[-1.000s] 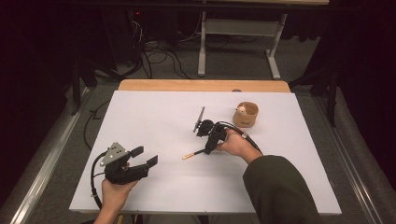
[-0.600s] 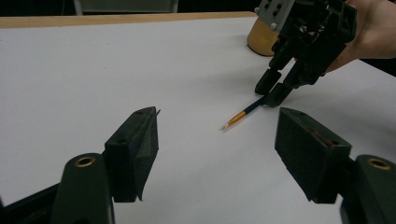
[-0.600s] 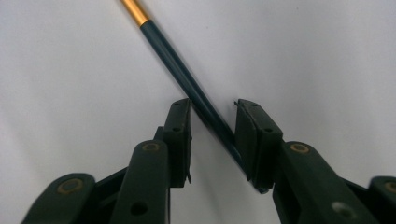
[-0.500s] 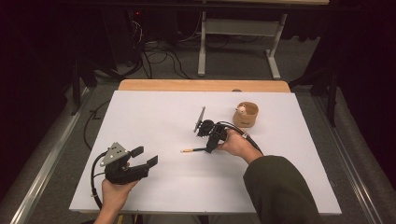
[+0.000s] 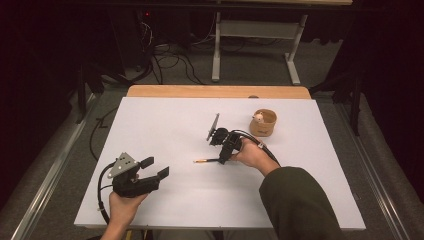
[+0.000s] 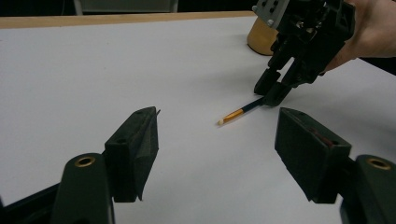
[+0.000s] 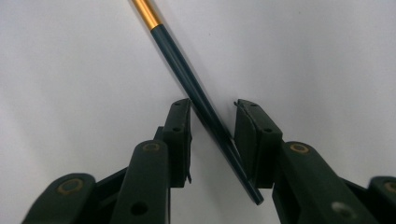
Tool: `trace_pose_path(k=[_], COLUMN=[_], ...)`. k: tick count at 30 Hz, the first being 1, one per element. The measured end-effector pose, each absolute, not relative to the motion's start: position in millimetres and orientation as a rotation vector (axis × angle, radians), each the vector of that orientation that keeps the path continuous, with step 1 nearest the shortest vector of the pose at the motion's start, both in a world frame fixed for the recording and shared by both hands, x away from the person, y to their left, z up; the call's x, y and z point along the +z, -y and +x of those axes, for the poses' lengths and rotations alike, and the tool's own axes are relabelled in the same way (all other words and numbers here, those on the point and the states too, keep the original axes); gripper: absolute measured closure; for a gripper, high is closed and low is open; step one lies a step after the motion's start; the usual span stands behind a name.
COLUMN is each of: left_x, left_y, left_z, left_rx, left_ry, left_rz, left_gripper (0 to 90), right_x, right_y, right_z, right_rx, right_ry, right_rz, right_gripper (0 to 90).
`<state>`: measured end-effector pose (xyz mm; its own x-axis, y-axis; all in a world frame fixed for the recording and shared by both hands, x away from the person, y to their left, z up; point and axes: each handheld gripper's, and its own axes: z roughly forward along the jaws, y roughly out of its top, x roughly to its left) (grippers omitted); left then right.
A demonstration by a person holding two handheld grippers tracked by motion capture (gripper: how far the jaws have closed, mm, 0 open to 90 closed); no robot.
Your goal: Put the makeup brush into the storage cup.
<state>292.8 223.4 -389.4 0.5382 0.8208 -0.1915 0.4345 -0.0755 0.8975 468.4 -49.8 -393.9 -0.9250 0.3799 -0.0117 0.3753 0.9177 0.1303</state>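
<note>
Your right gripper [image 5: 223,159] is down on the counter [image 5: 165,125] near its middle, tips lowered over the dark end of the brush [image 5: 206,161]. In the right gripper view the brush [image 7: 196,98] runs slantwise between the jaws, touching the left pad while a small gap remains at the right pad, so the jaws are narrowed around the handle but not yet clamped on it. The brush lies flat, its gold band and pale tip pointing toward your left side. Your left gripper [image 5: 152,168] is held above the near left part of the counter, released, jaws wide apart and well apart from the brush [image 6: 240,112]. A small tan cup [image 5: 263,123] stands beyond your right hand [image 5: 252,155], near it.
</note>
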Motion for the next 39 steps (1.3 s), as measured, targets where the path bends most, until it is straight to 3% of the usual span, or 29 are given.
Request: trace_pose_path(k=[16,39], left_x=[-389.5,-390.1], left_y=[-223.3,-223.1], left_z=[292.8,293.5], left_rx=[0.449,0.447], left_ry=[-1.063,-1.067], left_rz=[1.703,1.706], left_gripper=[30.8,31.0], right_x=[-393.8,-392.6], right_y=[51.1,54.3], right_z=[467.3,466.6], right_rx=[0.153,0.102], right_ry=[-3.019,-3.023], right_rz=[0.636,0.634], right_gripper=[85.0,86.1])
